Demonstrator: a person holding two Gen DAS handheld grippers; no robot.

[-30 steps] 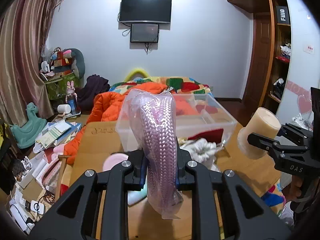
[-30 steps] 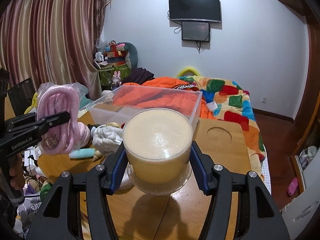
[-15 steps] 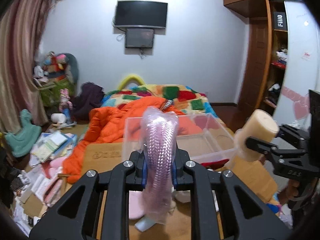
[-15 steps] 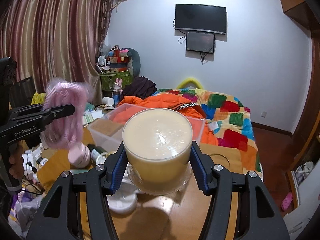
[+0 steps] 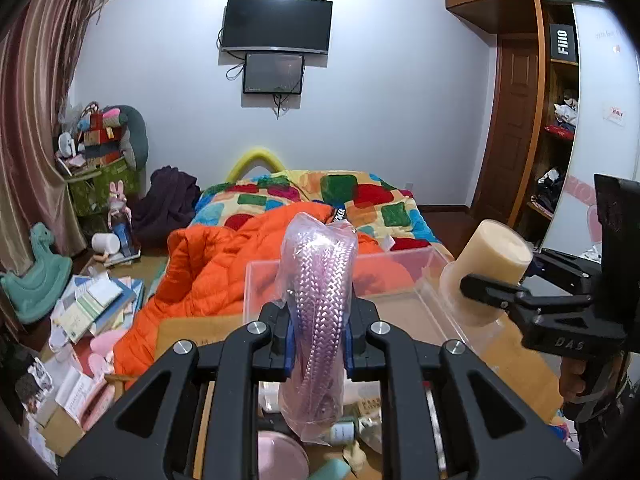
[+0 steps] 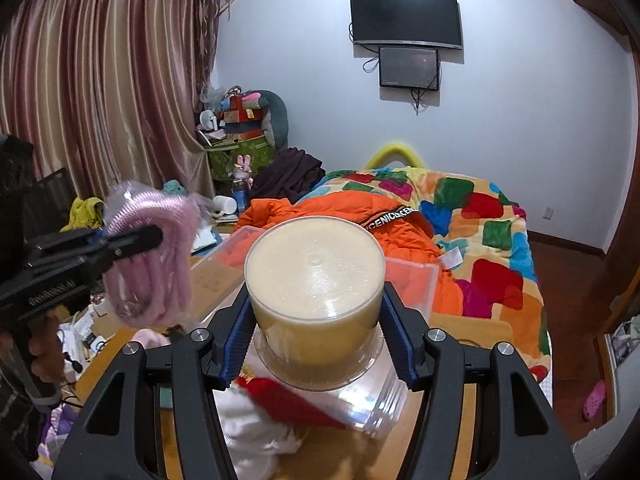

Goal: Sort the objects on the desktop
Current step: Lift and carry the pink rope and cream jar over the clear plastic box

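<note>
My left gripper (image 5: pixel 318 330) is shut on a bagged pink braided cable (image 5: pixel 318 300) and holds it in the air over the near end of a clear plastic bin (image 5: pixel 404 276). It also shows at the left of the right wrist view (image 6: pixel 152 264). My right gripper (image 6: pixel 314 320) is shut on a cream round tub (image 6: pixel 314 280) with a clear lid, held above the bin's (image 6: pixel 408 284) near corner. The tub also shows at the right of the left wrist view (image 5: pixel 488 268).
The wooden desk (image 5: pixel 188 330) carries a pink round case (image 5: pixel 280 456), small bottles (image 5: pixel 342 432), a white cloth (image 6: pixel 256 432) and a red item (image 6: pixel 288 400) below the grippers. An orange jacket (image 5: pixel 224 260) and a bed lie behind. Books (image 5: pixel 96 304) litter the floor at left.
Both grippers have risen and moved forward toward the bin, keeping their loads. The desk objects have dropped lower in both views.
</note>
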